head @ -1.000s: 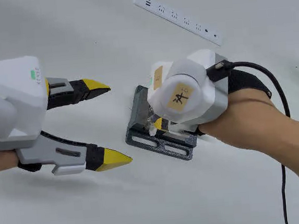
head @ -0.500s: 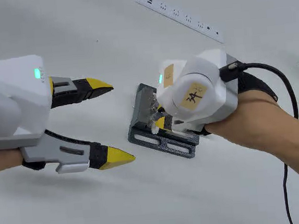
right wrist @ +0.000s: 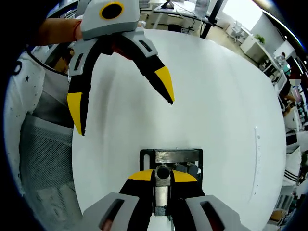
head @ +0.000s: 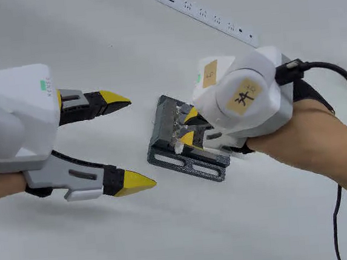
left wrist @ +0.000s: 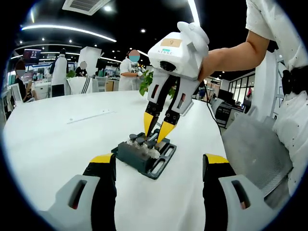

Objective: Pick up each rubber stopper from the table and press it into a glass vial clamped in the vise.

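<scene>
Mid-bench, at vise (head: pixel 187 160): right gripper (head: pixel 183 131) nearer, pointing down, fingers (right wrist: pixel 142 176) narrow, pinching dark stopper (right wrist: pixel 163 172) upright between tips. Left gripper (head: pixel 140 141) off toward left edge, fingers (head: pixel 113 99) wide, empty, well apart.

Your left gripper (head: pixel 137 141) hovers, jaws wide; your right gripper (head: pixel 188 127) points down, seemingly pinching a stopper (right wrist: pixel 162 172).

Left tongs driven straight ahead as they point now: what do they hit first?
Most likely the vise, dead ahead of the left tongs; the right tongs hover just above it, so height decides.
</scene>
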`<state>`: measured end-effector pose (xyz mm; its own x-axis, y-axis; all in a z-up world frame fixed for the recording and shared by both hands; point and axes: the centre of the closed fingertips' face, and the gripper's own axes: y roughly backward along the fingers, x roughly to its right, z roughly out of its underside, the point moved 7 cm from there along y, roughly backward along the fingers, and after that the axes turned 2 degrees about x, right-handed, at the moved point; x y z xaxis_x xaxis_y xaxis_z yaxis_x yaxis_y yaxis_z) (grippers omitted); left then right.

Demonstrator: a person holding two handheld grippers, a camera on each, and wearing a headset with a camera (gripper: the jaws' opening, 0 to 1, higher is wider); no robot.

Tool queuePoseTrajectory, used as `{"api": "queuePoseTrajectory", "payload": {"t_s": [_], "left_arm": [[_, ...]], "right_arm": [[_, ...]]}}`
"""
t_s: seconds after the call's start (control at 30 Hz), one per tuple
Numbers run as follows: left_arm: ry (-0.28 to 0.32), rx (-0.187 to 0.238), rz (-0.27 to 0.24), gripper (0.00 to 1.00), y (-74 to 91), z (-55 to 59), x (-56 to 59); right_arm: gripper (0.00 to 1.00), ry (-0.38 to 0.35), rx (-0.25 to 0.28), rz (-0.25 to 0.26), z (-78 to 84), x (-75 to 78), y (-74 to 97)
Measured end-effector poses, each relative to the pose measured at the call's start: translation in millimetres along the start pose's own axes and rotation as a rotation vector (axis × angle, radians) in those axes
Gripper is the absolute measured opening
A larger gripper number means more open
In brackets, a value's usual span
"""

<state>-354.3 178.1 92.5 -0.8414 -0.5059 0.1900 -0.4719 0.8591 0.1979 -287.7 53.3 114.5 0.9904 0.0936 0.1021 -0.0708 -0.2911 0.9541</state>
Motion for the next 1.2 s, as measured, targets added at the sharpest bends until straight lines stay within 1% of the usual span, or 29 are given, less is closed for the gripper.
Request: {"api": "queuePoseTrajectory", "payload": {"t_s": [0.17, 0.27, 0.4, 0.53, 0.67, 0.8, 1.2], "left_arm": [[-0.002, -0.006, 0.008, 0.73, -0.9, 0.1, 0.9], [-0.006, -0.013, 0.014, 0.73, -1.6, 0.0, 2.0], [-0.011, -0.021, 0.020, 0.72, -2.6, 0.0, 2.7], [-0.018, -0.031, 0.025, 0.72, -3.7, 0.4, 2.9], [-0.019, -0.037, 0.029, 0.72, -4.0, 0.9, 2.8], [-0.018, -0.039, 0.031, 0.71, -4.2, 0.3, 2.7], [-0.017, -0.040, 0.031, 0.71, -5.7, 0.5, 1.4]], "right_arm": [[0.04, -0.064, 0.056, 0.013, 4.5, 5.7, 9.5], [0.01, -0.114, 0.086, 0.002, 8.2, 6.0, 11.3], [0.00, -0.132, 0.107, -0.008, 9.7, 6.4, 13.0], [0.00, -0.151, 0.123, -0.024, 11.3, 4.8, 8.2], [0.00, -0.150, 0.126, -0.031, 11.6, 2.0, 2.3], [0.00, -0.149, 0.122, -0.035, 13.5, 3.8, -4.4], [0.00, -0.139, 0.108, -0.053, 15.5, 5.0, -11.3]]}}
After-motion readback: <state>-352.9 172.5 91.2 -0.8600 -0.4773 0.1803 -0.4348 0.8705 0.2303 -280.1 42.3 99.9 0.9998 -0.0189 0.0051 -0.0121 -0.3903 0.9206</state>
